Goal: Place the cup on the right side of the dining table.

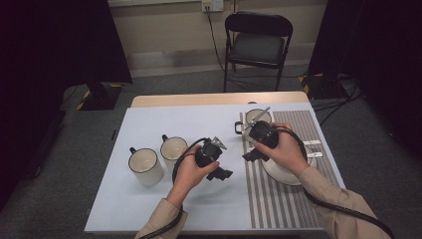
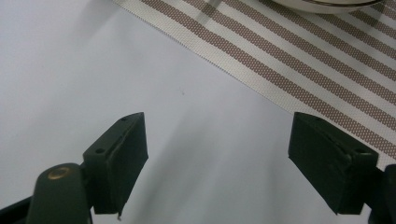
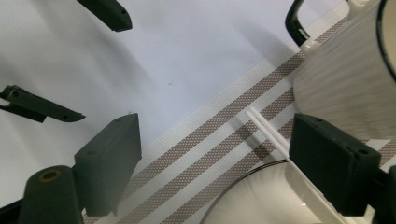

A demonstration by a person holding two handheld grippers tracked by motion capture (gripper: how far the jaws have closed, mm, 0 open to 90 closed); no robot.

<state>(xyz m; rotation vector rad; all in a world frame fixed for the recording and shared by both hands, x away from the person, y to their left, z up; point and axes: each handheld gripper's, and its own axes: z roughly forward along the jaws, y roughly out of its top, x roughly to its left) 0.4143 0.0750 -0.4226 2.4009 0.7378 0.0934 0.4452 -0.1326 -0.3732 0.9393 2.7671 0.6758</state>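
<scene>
Two cream mugs with black rims, one (image 1: 145, 167) and the other (image 1: 173, 148), stand at the left of the white table. A third mug (image 1: 257, 118) (image 3: 345, 88) stands at the back of the striped placemat (image 1: 278, 199) (image 2: 303, 60) (image 3: 210, 135). A white plate (image 1: 286, 174) (image 3: 261, 196) lies on the mat under the person's right hand. My left gripper (image 1: 220, 173) (image 2: 217, 135) hangs open over bare table beside the mat's edge. My right gripper (image 1: 252, 153) (image 3: 215, 135) is open and holds nothing, low over the mat between mug and plate.
White sticks (image 1: 313, 143) (image 3: 266, 128) lie on the mat by the plate's rim. The left gripper's jaws (image 3: 107, 14) appear in the right gripper view at the upper left. A black folding chair (image 1: 257, 45) stands behind the table, with cables on the floor.
</scene>
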